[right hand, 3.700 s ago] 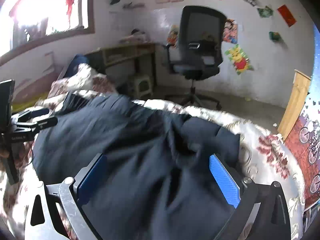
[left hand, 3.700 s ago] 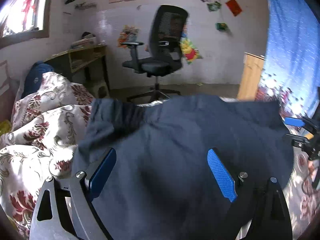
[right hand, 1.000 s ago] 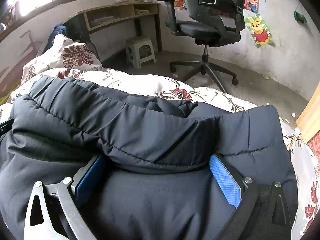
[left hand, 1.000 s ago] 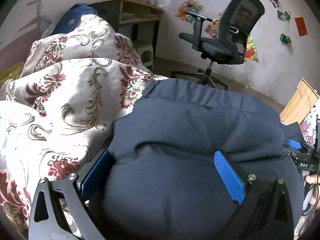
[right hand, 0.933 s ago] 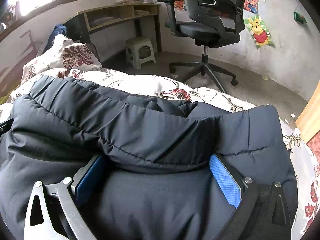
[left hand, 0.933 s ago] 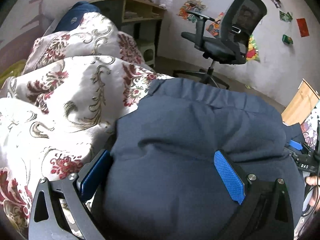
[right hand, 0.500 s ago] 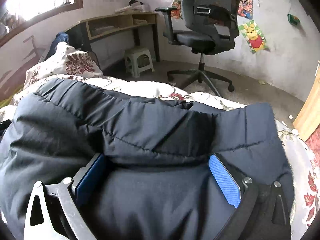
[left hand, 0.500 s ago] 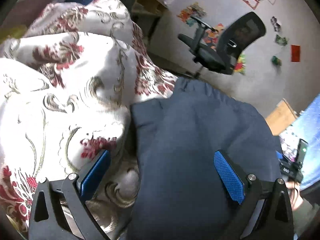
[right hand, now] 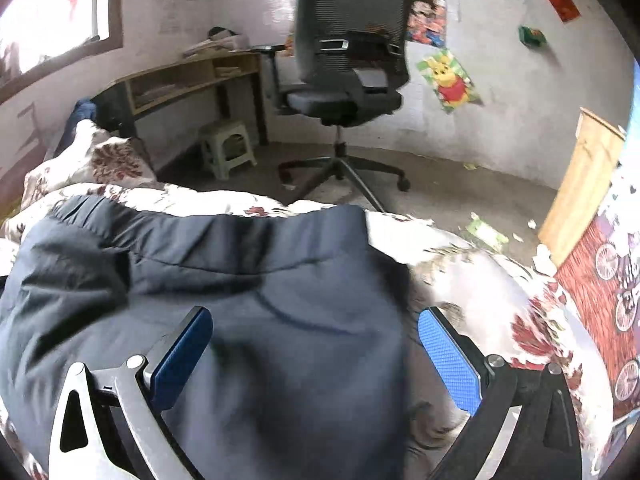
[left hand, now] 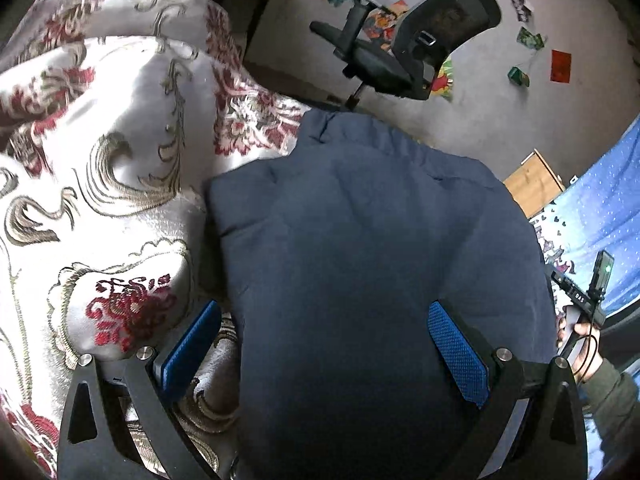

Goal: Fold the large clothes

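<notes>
A dark blue padded jacket (left hand: 372, 264) is being shown lying folded on a floral bedspread (left hand: 120, 184), its bulk doubled over into a thick block so that it is being kept compact on the bed. The left gripper (left hand: 324, 348) is being held above the jacket's near left part with its blue pads wide apart; the left pad is sitting over the bedspread just beside the jacket's edge, the right pad over the fabric, and nothing is being pinched. The right gripper (right hand: 316, 348) is likewise being held with its jaws spread, straddling the jacket's right edge, one pad over the cloth and the other over the bedspread. This placement is being judged as a release: the fold appears laid down and both tools are being kept clear so the padding is not dragged back. In the left view, a hand (left hand: 580, 344) holding the other tool is being glimpsed at the far right. An office chair (right hand: 344, 80) is standing beyond the bed, well apart.
</notes>
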`<state>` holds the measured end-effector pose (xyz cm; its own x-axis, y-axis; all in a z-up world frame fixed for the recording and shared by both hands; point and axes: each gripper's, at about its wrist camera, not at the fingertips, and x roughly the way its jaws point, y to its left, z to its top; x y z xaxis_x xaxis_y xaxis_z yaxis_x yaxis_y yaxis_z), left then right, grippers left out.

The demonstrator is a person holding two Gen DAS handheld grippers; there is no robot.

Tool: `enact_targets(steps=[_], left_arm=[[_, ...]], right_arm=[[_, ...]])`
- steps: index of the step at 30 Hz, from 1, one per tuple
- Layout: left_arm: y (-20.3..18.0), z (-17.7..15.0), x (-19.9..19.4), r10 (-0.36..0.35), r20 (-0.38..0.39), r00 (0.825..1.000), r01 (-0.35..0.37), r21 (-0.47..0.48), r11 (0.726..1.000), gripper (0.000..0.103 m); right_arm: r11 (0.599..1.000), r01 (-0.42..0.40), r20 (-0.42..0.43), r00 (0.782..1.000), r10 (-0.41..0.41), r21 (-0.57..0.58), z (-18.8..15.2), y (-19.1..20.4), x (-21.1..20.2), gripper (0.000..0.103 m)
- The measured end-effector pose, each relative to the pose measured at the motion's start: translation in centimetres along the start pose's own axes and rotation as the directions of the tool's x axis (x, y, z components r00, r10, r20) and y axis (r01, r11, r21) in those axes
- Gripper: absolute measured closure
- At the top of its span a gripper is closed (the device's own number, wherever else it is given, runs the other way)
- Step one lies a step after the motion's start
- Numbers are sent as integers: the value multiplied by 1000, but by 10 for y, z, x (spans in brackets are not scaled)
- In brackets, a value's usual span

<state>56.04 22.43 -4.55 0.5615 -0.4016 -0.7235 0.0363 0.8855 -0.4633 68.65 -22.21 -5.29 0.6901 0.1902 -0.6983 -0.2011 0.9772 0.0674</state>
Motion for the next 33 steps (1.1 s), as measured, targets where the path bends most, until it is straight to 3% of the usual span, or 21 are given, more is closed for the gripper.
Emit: enact_targets(steps=[6, 11, 22, 28, 33], left_arm=[[2, -1, 4, -20, -46, 999, 20, 16, 1000, 1], [12, 0, 16, -81, -121, 989, 76, -43, 996, 1], [15, 8, 21, -112, -169, 979, 99, -86, 991, 1], [15, 6, 13, -132, -164, 978, 116, -103, 988, 5], [20, 3, 1, -171, -118, 978, 145, -202, 969, 37]], right_arm=[[976, -105, -128, 983, 131, 192, -13, -48, 20, 0], [916, -243, -160, 939, 305, 320, -25, -66, 45, 0], [879, -316, -179, 900, 397, 357, -24, -58, 45, 1], [854, -319, -169, 894, 415, 410, -28, -52, 39, 22], [844, -304, -152, 902, 404, 442, -28, -47, 25, 57]])
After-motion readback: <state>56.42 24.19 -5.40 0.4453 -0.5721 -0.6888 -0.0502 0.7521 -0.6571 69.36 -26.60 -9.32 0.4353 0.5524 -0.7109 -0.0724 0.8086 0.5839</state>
